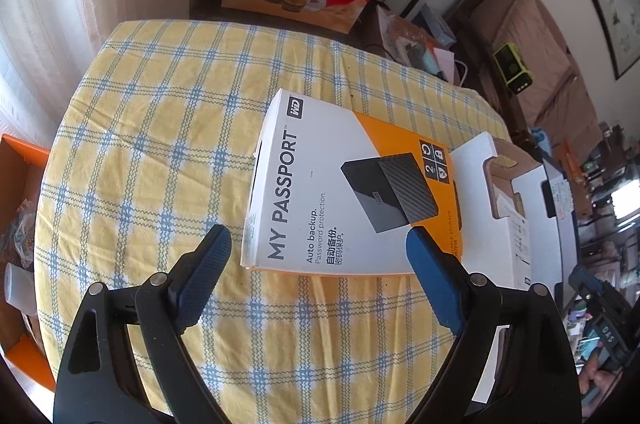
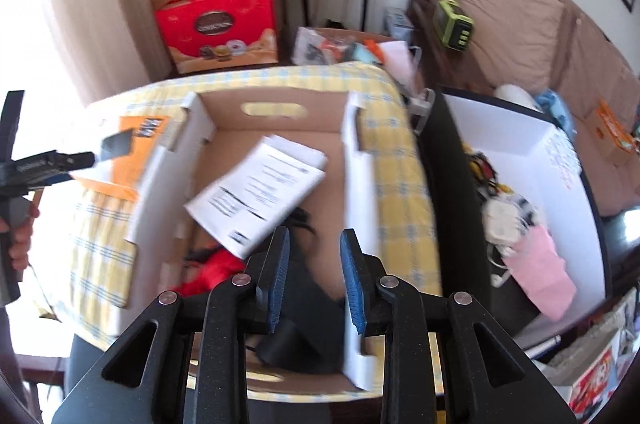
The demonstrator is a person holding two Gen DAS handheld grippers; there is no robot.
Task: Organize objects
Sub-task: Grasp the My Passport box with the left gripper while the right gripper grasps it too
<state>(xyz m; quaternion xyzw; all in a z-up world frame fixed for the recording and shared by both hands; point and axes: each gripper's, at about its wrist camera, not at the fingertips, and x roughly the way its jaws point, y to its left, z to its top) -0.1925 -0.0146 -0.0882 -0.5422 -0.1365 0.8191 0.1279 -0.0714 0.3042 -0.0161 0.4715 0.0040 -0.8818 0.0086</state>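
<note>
Inside cardboard box, papers, black item

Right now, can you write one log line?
left tongs: open, empty | right tongs: open, empty, above cardboard box | hard drive box: on tablecloth

Left gripper: jaws spread wide, nothing between the blue pads, tilted steeply downward, black frame and two pivot pins on each side in its own view.
Left gripper, from the right wrist camera: reaches in from the left edge, seen side-on.
Left hand: wrapped around that gripper's handle at the left edge, fingers curled.
Right gripper: jaws narrowly parted, a small gap between the blue pads, no thing pinched between them, pointing steeply downward.
Right fingers: ribbed blue pads face each other, roughly parallel; the view around them is motion-blurred.
</note>
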